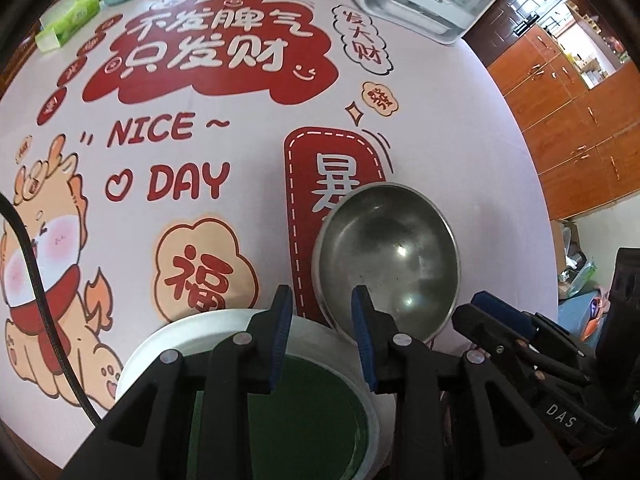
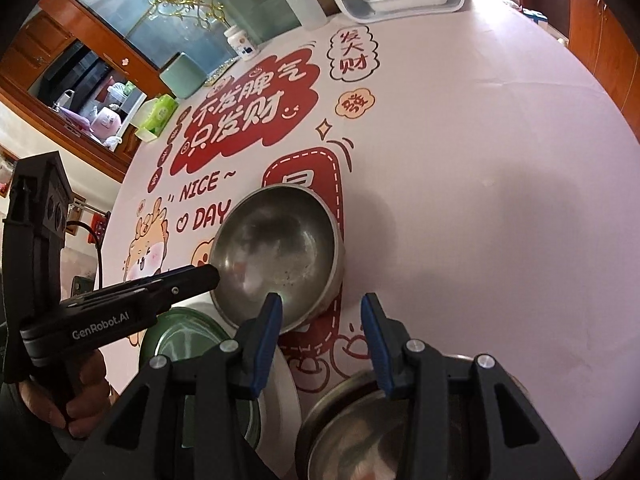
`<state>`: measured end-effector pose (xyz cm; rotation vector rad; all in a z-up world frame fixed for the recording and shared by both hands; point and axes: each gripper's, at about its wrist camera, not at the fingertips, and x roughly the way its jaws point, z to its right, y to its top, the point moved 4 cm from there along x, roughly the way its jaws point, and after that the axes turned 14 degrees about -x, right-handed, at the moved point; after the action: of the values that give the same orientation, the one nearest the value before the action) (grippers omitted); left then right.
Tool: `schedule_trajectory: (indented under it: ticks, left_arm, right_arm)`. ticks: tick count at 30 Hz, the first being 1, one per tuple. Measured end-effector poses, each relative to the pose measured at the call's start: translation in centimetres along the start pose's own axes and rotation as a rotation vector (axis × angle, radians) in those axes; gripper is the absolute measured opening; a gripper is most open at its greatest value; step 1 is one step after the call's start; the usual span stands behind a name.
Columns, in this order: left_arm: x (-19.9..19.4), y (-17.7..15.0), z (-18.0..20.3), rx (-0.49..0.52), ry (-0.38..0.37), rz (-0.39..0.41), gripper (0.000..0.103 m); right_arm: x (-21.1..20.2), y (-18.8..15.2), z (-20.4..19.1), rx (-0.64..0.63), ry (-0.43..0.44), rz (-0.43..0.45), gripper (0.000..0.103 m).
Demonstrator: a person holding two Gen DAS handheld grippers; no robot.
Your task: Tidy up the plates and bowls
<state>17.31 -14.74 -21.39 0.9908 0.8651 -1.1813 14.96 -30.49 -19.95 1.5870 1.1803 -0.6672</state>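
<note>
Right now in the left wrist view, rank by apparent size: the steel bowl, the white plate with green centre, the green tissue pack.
1. White plate with green centre, partly hidden and nearest the camera, so its lead is unsure.
2. Steel bowl.
3. Green tissue pack, farthest away.

a pink printed tablecloth covers the table, with reddish wooden cabinets beyond it.
</note>
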Motion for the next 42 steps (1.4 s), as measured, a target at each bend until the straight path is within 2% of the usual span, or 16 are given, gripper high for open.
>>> schedule_trajectory:
  ticks: [7,16,23,34,42]
  left_arm:
    - [1.7,1.1,-0.5,-0.005,-0.006,-0.027,0.028]
    - [3.3,1.6,-0.6,-0.01,-0.017,-0.062,0.018]
    - [3.7,1.3,-0.1,0.016,-0.013,-0.083,0.01]
    - [3.5,1.0,0.5,0.034,-0.001,-0.069,0.01]
    - [1.8,0.2,1.0,0.069,-0.012,-0.036,0.01]
  right_arm:
    - [1.8,0.5,0.2,0.01,-0.002,-0.036,0.033]
    - [3.3,0.6,0.2,0.01,0.009,-0.068,0.022]
    - [3.3,0.6,0.4,0.02,0.017,-0.059,0.02]
    - [2.7,0.6,0.1,0.006,0.016,-0.043,0.02]
    - [0.9,0.5,-0.2,-0.008,0.002,0.001,0.02]
